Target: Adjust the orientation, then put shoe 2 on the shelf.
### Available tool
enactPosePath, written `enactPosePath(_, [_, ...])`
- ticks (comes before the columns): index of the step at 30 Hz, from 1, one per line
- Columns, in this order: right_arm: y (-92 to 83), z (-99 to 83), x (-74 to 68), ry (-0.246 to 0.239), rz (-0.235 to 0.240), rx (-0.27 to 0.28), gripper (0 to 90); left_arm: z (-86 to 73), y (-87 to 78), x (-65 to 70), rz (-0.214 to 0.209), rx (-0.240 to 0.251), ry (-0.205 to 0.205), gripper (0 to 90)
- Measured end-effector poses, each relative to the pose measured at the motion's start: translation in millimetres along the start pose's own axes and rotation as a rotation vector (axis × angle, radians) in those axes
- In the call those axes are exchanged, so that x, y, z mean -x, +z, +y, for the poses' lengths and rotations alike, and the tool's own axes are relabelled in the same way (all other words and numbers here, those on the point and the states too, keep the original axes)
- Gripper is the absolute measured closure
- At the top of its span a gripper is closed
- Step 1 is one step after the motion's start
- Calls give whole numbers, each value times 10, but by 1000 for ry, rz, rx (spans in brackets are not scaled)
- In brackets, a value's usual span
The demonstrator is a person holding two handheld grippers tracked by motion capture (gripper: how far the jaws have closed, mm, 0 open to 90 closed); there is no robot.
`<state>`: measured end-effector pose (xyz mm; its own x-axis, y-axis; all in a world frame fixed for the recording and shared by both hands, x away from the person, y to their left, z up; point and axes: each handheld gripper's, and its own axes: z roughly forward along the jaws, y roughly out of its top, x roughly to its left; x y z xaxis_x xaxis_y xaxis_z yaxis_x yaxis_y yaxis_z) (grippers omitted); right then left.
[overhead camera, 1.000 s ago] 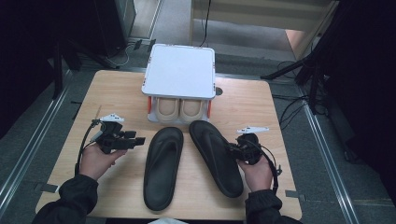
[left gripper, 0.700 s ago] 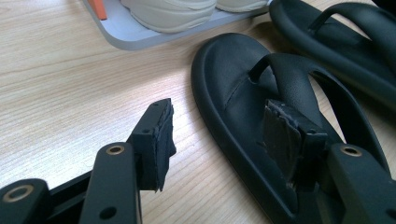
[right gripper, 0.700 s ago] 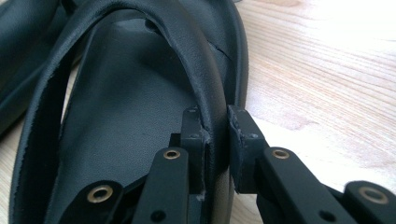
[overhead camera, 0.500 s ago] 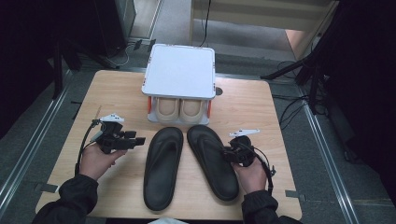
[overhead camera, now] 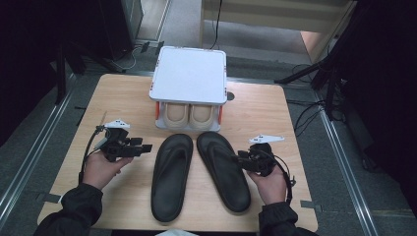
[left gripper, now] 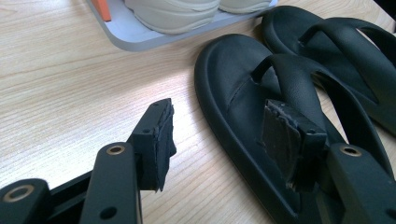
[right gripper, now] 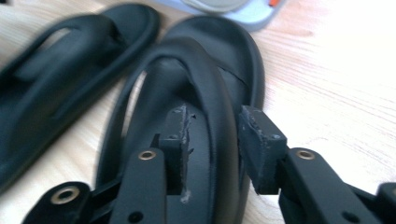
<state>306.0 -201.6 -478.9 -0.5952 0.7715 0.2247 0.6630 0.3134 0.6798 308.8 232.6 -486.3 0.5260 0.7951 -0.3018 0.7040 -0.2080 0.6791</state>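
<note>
Two black sandals lie side by side on the table, toes toward a white rack at the far middle; under its flat top a pair of beige shoes sits in the lower tier, toes facing the person. The left sandal lies nearly straight, and the right sandal slants beside it, its toe near the other's toe and its heel swung out toward the right hand. The left gripper hovers level just beside the left sandal's toe end; in the left gripper view its jaws stand wide apart with nothing between them, bare wood below one jaw and the left sandal behind the other. The right gripper sits at the outer edge of the right sandal; in the right gripper view its jaws, which have just been opening, straddle the sandal's outer strap, with one pad close against it and a gap at the other.
</note>
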Motion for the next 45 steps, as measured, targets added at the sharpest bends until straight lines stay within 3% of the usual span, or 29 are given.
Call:
enactPosePath(5, [-127, 20, 30, -15, 18, 40, 834, -1, -3, 5, 2, -2, 3, 441])
enactPosePath(9, [-150, 15, 109, -5, 4, 44, 886, -3, -12, -2, -1, -5, 6, 442])
enactPosePath(12, [-123, 6, 182, -9, -33, 37, 894, -4, -10, -1, -1, -6, 5, 442])
enactPosePath(18, [-6, 2, 277, -6, -52, 9, 894, -6, -2, 8, 2, -6, 7, 442])
enactPosePath(22, [63, -9, 268, -8, -46, -19, 892, -8, -11, 13, -1, -1, 16, 456])
enactPosePath(26, [110, -24, 241, -44, -55, -38, 885, -11, -13, 27, 0, 2, 25, 468])
enactPosePath(32, [200, -24, 216, -39, -39, -74, 885, -13, -9, 28, 0, -4, 26, 466])
enactPosePath(45, [220, -56, 80, -52, -34, -75, 887, -21, 15, 60, -15, -23, 21, 478])
